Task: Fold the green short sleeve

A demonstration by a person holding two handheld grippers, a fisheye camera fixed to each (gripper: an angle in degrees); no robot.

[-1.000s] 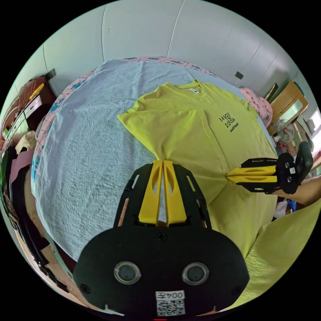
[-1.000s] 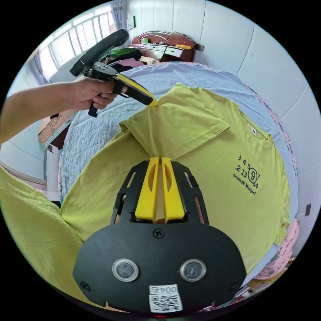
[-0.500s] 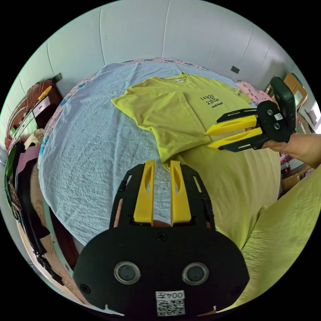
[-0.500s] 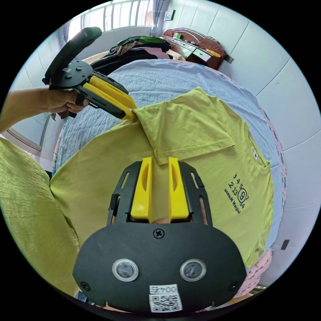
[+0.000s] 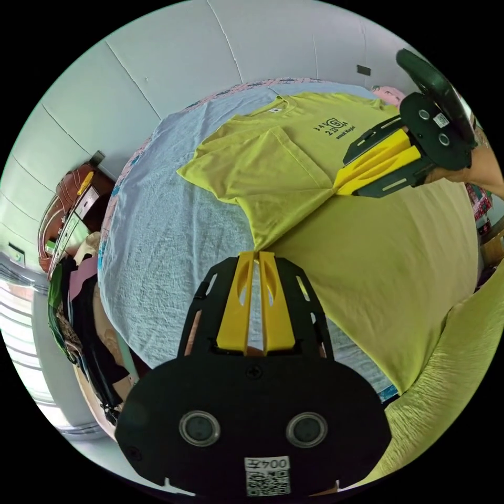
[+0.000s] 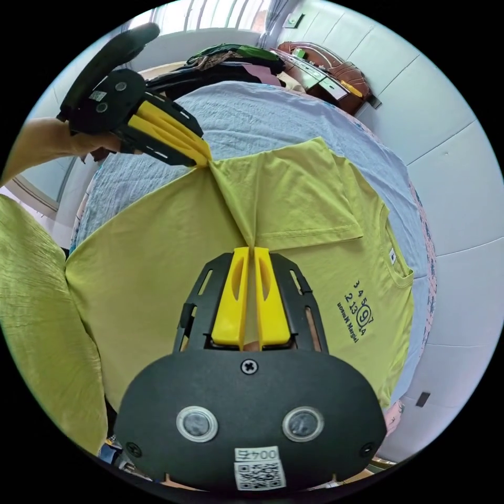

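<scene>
— Fingers [image 5: 241, 294] first: how do they stand?

— Both pairs are pinched together on cloth. My left gripper [image 5: 255, 253] has its two yellow jaws pressed flat on the corner of the folded-in flap of the green shirt [image 5: 367, 236]. My right gripper [image 6: 247, 249] is clamped the same way on the other corner of that flap, where the fold edge comes to a point.

— How many of each thing do you count?

— Two grippers, one shirt, one bed [image 5: 173, 220] with a pale blue towel-like cover. In the left gripper view I also see the right gripper [image 5: 336, 186] across the shirt, and in the right gripper view the left gripper [image 6: 207, 157] with the hand [image 6: 92, 143] that holds it.

— What differs from half a second ago?

— Then both pairs of jaws stood apart, just short of the cloth. Now they are closed on it, and the fold edge runs tight between the two tips.

— Where does the shirt lie?

— Flat on the bed, printed front up, one side and its sleeve folded over the chest, collar [image 6: 404, 262] toward the wall. The hem end reaches the near edge of the bed, next to my own green top [image 6: 31, 315].

— Further off?

— A heap of dark clothes [image 6: 220, 60] beyond the bed, and a brown cabinet [image 6: 336, 73] against the panelled wall. I cannot tell what the cabinet holds.
</scene>
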